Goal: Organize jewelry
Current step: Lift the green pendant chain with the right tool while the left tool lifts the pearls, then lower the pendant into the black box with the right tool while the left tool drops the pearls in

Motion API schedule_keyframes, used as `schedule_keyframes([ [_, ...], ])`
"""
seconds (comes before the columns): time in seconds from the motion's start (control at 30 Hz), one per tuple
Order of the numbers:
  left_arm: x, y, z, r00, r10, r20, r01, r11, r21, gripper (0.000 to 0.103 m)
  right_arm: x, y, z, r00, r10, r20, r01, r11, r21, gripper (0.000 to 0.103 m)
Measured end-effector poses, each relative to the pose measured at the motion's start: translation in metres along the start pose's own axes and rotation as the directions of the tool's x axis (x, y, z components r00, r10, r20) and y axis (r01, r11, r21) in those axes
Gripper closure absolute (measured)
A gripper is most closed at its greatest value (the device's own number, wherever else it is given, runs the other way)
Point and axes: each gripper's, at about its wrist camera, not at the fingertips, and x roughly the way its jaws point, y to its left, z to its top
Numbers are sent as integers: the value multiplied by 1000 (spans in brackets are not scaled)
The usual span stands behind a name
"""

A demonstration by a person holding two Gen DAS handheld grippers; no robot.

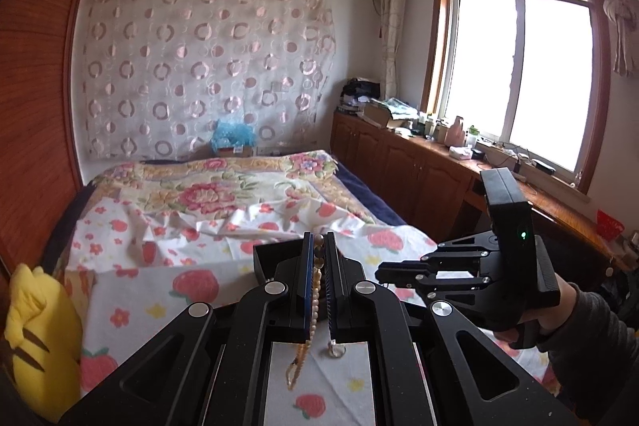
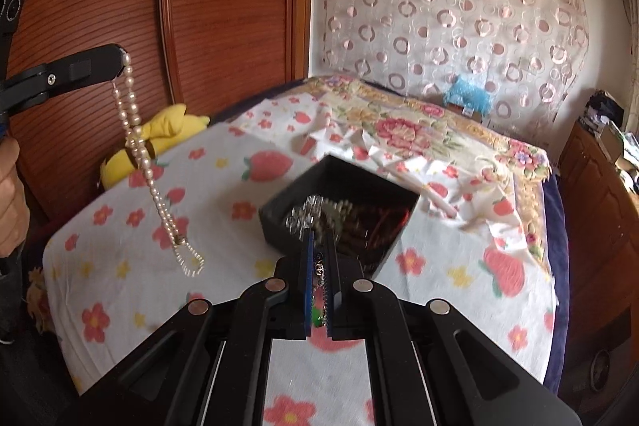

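My left gripper (image 1: 319, 240) is shut on a pearl necklace (image 1: 314, 290). The necklace hangs free from that gripper (image 2: 120, 60) in the right wrist view (image 2: 137, 146), above the bedsheet. My right gripper (image 2: 318, 236) is shut on a thin silver chain with a green bit (image 2: 319, 274). It is held just in front of an open black box (image 2: 339, 214) that holds several pieces of jewelry. The right gripper also shows in the left wrist view (image 1: 383, 272), to the right of the left one. The box's corner (image 1: 265, 254) shows behind the left fingers.
The box stands on a bed with a strawberry-and-flower sheet (image 2: 239, 186). A yellow plush toy (image 2: 159, 138) lies at the bed's left edge by a wooden wardrobe (image 2: 199, 6). A low wooden cabinet (image 1: 419, 170) with clutter runs under the window on the right.
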Motion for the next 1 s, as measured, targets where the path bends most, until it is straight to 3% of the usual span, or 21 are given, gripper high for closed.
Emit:
schedule_keyframes([
  [0.37, 34, 2, 52, 999, 29, 40, -31, 999, 42, 99, 22, -20, 37, 997, -11, 72, 10, 1000, 19, 98],
  [0.63, 76, 7, 79, 998, 51, 38, -53, 997, 53, 99, 58, -55, 54, 998, -14, 57, 11, 998, 59, 98],
  [1.0, 146, 25, 62, 995, 72, -70, -69, 997, 42, 98, 94, -79, 27, 1000, 13, 2, -13, 990, 138, 96],
])
